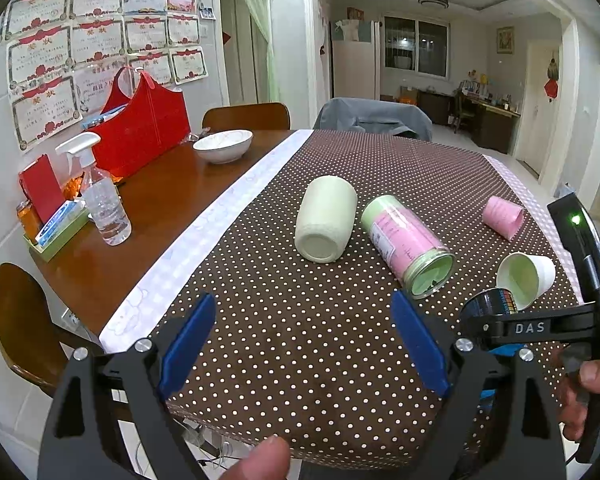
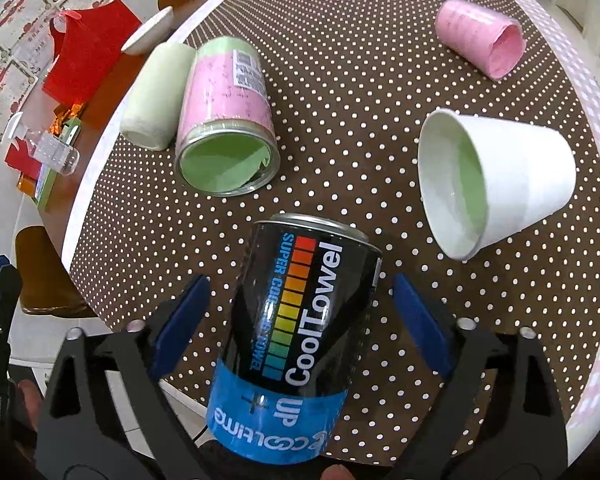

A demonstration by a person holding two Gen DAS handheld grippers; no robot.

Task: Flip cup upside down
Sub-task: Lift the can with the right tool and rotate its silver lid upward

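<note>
Several cups lie on their sides on the dotted brown tablecloth (image 1: 300, 320). A black and blue CoolTowel can (image 2: 296, 336) stands between the fingers of my right gripper (image 2: 300, 320), whose blue pads stand apart from its sides. A white paper cup (image 2: 496, 184) lies to its right, mouth toward me; it also shows in the left wrist view (image 1: 526, 278). A pale green cup (image 1: 326, 220), a pink-labelled glass jar (image 1: 408, 240) and a pink cup (image 1: 502, 216) lie farther off. My left gripper (image 1: 304, 344) is open and empty above the near cloth.
On the bare wooden table at left stand a spray bottle (image 1: 104, 200), a red bag (image 1: 140, 132), a white bowl (image 1: 223, 146) and a small tray of packets (image 1: 56, 228). Wooden chairs (image 1: 24, 320) ring the table. The right gripper's body (image 1: 540, 328) is close at the right.
</note>
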